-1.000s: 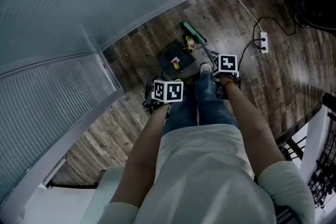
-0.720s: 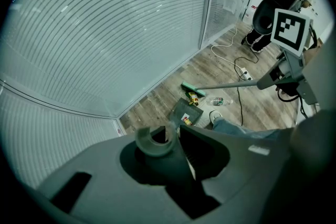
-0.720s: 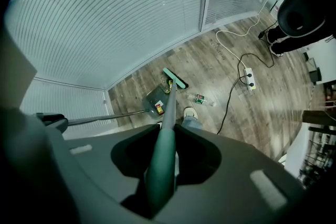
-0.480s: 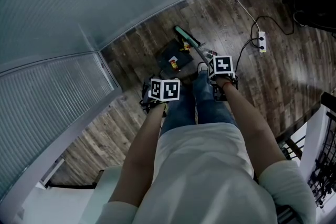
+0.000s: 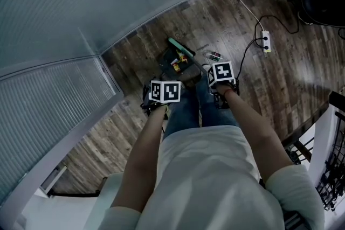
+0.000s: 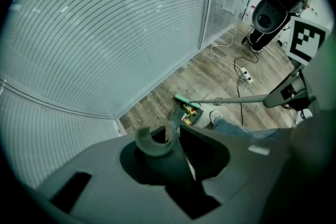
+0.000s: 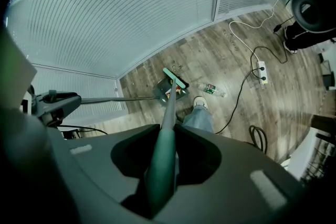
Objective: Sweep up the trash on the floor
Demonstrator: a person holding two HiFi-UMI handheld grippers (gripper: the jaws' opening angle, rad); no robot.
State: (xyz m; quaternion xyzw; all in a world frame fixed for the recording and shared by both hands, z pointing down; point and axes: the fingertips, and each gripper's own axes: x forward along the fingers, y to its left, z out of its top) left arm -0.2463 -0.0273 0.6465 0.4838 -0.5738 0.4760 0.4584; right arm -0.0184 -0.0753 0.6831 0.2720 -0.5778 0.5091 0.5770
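My right gripper (image 7: pixel 167 140) is shut on the green grip of a broom (image 7: pixel 160 165). Its grey pole runs down to the green broom head (image 7: pixel 175 79) at the mouth of a dark dustpan (image 7: pixel 162 89). My left gripper (image 6: pixel 174 140) is shut on the dustpan's long handle (image 6: pixel 153 142). Yellow and red wrappers (image 6: pixel 187 115) lie on the dustpan (image 5: pixel 168 60), just behind the broom head (image 5: pixel 178 46). A plastic bottle (image 7: pixel 211 90) lies on the wood floor to the right of the pan, beside the person's shoe (image 7: pixel 200 104). In the head view both marker cubes (image 5: pixel 165 91) hide the jaws.
Glass walls with blinds (image 5: pixel 81 2) meet in a corner just behind the dustpan. A white power strip (image 5: pixel 264 41) with a black cable lies on the floor at the right. A black rounded appliance (image 5: pixel 323 1) stands at the far right. A rack (image 5: pixel 331 169) is at the lower right.
The broom head has swept left towards the corner and onto the dustpan's mouth, carrying the wrappers onto the pan. The bottle stays on the floor to its right.
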